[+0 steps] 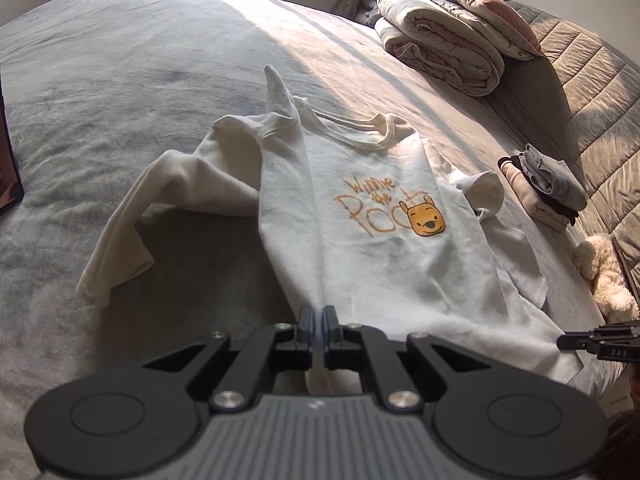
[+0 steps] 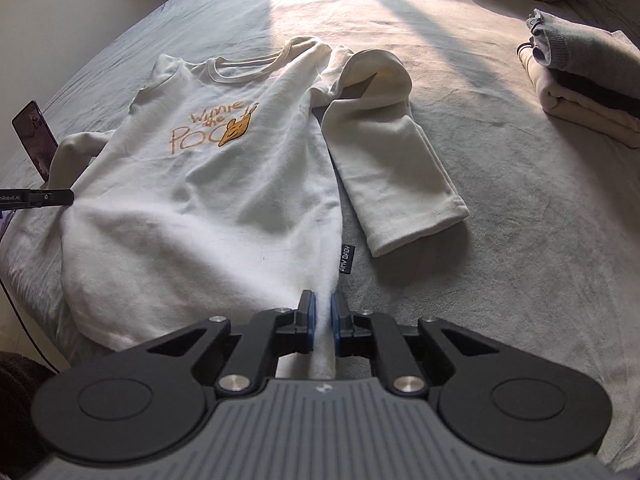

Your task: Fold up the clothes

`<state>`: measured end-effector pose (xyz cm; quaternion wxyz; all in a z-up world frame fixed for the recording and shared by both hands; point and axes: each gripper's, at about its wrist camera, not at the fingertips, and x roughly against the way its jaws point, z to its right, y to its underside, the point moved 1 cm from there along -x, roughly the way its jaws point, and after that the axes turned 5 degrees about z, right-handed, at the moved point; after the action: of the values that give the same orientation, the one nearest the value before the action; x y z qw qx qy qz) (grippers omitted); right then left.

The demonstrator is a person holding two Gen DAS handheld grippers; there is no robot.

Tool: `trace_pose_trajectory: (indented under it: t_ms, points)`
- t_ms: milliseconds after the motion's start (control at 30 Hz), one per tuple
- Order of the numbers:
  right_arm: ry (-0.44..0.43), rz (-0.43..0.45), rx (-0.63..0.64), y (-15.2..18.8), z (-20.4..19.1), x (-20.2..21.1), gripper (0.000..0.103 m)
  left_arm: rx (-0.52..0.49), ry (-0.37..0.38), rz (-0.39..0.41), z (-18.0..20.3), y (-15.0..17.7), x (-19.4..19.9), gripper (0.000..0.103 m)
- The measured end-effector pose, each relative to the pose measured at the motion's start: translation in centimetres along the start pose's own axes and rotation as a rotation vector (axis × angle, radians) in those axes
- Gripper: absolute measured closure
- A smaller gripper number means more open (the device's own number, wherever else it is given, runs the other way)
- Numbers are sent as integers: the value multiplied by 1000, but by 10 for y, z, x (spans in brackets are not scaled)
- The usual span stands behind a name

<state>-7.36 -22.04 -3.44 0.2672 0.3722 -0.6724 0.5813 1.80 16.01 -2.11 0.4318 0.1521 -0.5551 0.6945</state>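
A white long-sleeved sweatshirt with an orange bear print lies face up on the grey bed. My left gripper is shut on its bottom hem at the left corner. In the right wrist view the same sweatshirt spreads ahead, and my right gripper is shut on the hem at the right corner, beside a dark side label. Its right sleeve lies bent beside the body. The left sleeve is crumpled out to the left. Each gripper's tip shows at the edge of the other's view.
A stack of folded clothes sits at the right on the bed, also close in the right wrist view. Rolled bedding and a pillow lie at the head. A plush toy lies at the right edge. A phone stands at the left.
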Motion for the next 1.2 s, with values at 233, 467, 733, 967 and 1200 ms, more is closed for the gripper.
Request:
trace_pose_trajectory:
  t_ms: [233, 467, 733, 967, 1200]
  points:
    - [-12, 51, 4, -43, 9, -9, 50, 54, -15, 104, -16, -39, 7, 64]
    - [21, 145, 51, -121, 22, -37, 50, -28, -95, 114, -14, -113, -45, 61]
    - [35, 177, 23, -189, 48, -107, 50, -70, -143, 158, -33, -178, -108, 57]
    - [49, 146, 8, -221, 71, -163, 50, -93, -84, 130, -43, -194, -143, 61]
    - [22, 98, -27, -215, 80, -188, 59, -107, -172, 54, -46, -181, -169, 95]
